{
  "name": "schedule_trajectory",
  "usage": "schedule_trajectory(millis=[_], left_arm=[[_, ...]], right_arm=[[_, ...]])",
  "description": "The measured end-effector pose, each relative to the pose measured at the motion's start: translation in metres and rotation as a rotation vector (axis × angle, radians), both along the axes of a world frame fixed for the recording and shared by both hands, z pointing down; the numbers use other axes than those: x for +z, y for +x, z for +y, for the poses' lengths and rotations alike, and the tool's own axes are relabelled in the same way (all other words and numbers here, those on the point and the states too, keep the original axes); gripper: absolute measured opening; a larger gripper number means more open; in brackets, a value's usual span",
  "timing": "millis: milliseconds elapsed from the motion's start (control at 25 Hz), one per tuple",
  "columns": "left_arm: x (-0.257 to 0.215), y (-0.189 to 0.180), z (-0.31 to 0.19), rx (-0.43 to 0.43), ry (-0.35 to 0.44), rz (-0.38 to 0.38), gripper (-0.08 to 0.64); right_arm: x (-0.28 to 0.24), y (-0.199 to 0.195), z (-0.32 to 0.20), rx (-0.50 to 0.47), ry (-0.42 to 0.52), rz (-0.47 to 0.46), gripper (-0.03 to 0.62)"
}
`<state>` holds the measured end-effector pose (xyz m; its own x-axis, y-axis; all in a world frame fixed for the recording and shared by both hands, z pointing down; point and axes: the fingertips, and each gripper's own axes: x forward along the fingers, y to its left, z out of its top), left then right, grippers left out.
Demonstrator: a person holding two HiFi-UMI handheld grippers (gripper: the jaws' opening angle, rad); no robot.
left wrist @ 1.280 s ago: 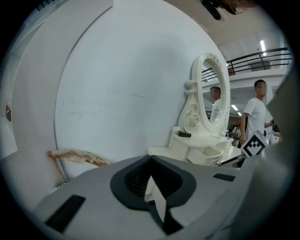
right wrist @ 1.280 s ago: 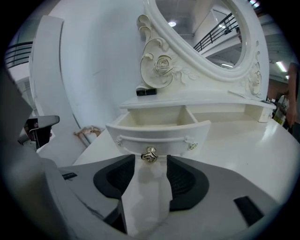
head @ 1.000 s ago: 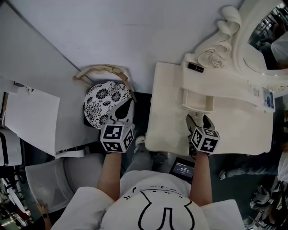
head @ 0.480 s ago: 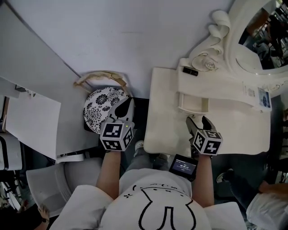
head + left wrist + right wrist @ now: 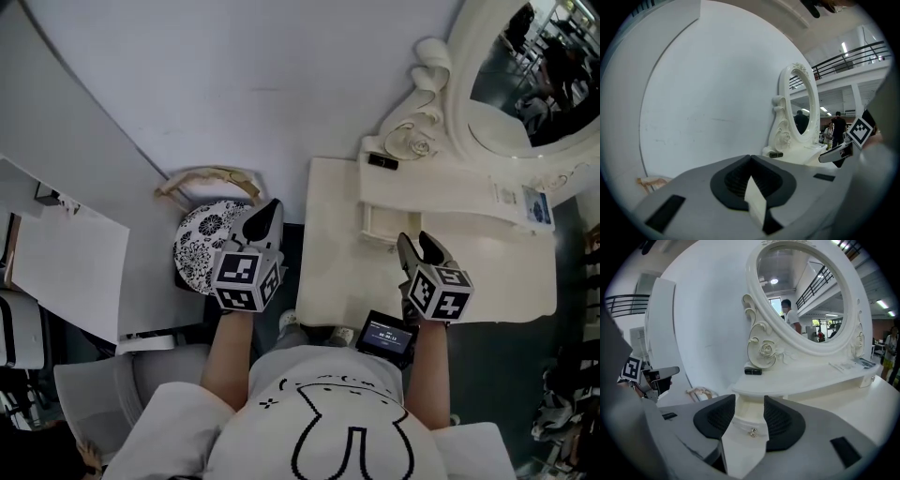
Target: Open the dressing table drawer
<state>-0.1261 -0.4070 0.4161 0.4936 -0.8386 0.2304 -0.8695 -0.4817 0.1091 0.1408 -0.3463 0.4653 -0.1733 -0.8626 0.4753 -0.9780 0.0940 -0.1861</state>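
Note:
The cream dressing table (image 5: 487,272) stands at the right under its oval mirror (image 5: 525,84). Its small drawer (image 5: 380,225) sits below the shelf and looks pulled partly out. The little knob (image 5: 753,431) on the drawer front shows between my right jaws. My right gripper (image 5: 419,246) hovers over the tabletop just in front of the drawer. Its jaws (image 5: 750,401) are closing, with a gap still between them and nothing pressed. My left gripper (image 5: 265,217) hangs left of the table, above the stool. Its tips (image 5: 750,159) are together and hold nothing.
A stool with a black-and-white floral cushion (image 5: 206,246) stands left of the table, against the white wall. A small black tube (image 5: 382,161) lies on the shelf and a card (image 5: 536,204) further right. A white board (image 5: 66,272) and a chair (image 5: 103,384) are at the left.
Both grippers have risen a little. The right gripper's jaws have narrowed, still in front of the drawer. The head view has tilted up, so more of the mirror shows.

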Motion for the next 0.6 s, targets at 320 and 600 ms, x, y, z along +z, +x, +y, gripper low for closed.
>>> schedule_trajectory(millis=[320, 600], left_arm=[[-0.030, 0.010, -0.005, 0.026, 0.077, 0.000, 0.028], [-0.045, 0.017, -0.007, 0.042, 0.110, 0.024, 0.028]], right_arm=[[-0.035, 0.010, -0.002, 0.034, 0.097, 0.002, 0.064], [-0.081, 0.016, 0.001, 0.033, 0.245, -0.016, -0.009]])
